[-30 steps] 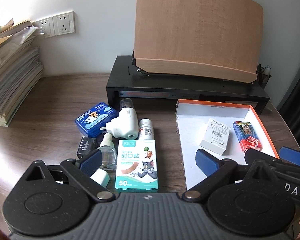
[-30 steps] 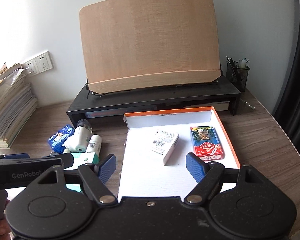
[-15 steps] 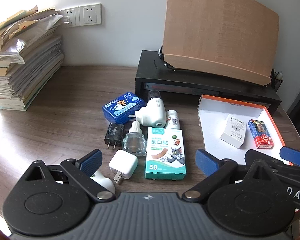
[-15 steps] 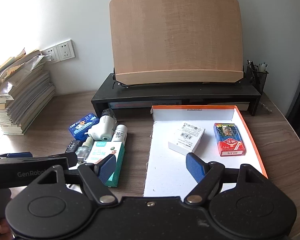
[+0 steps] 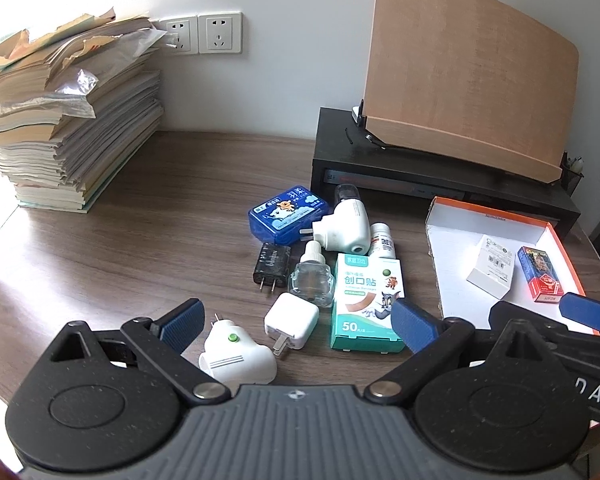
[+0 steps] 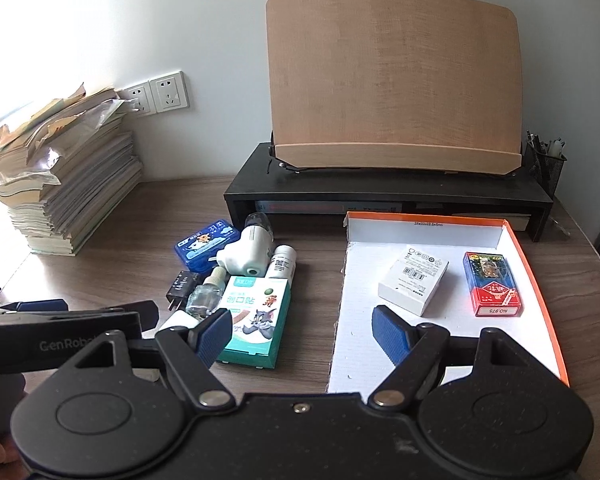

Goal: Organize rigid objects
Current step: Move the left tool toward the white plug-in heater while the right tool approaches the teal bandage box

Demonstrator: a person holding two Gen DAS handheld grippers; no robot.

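Left gripper (image 5: pixel 296 322), jaws wide apart and holding nothing, above the near end of a cluster of small items on the wooden desk (image 5: pixel 140 240). Right gripper (image 6: pixel 302 330), likewise spread wide and empty, over the gap between the bandage box (image 6: pixel 256 316) and the orange-rimmed cardboard tray (image 6: pixel 538 292).

Change from one second earlier: both views have swung toward the left of the desk. The paper stack (image 5: pixel 68 120) and wall sockets (image 5: pixel 202 34) now sit further into the left wrist frame, the tray has slid toward the right edge, and a white plug-in unit with a green dot (image 5: pixel 236 356), a white charger (image 5: pixel 292 320) and a black charger (image 5: pixel 272 264), formerly hidden or partly hidden, now lie in plain sight.

Count, loose on the desk: one bandage box; one blue case (image 5: pixel 288 216); one white vaporizer (image 5: pixel 346 226) with a bottle fitted; one clear refill bottle (image 5: pixel 312 276); one small white pill bottle (image 5: pixel 382 240); two chargers; one plug-in unit. In the tray: one white box (image 6: pixel 414 280) and one red card pack (image 6: pixel 490 284), lying apart. Behind: one black riser (image 6: pixel 380 192) bearing one wooden book stand (image 6: pixel 394 88); one mesh pen cup (image 6: pixel 546 160).
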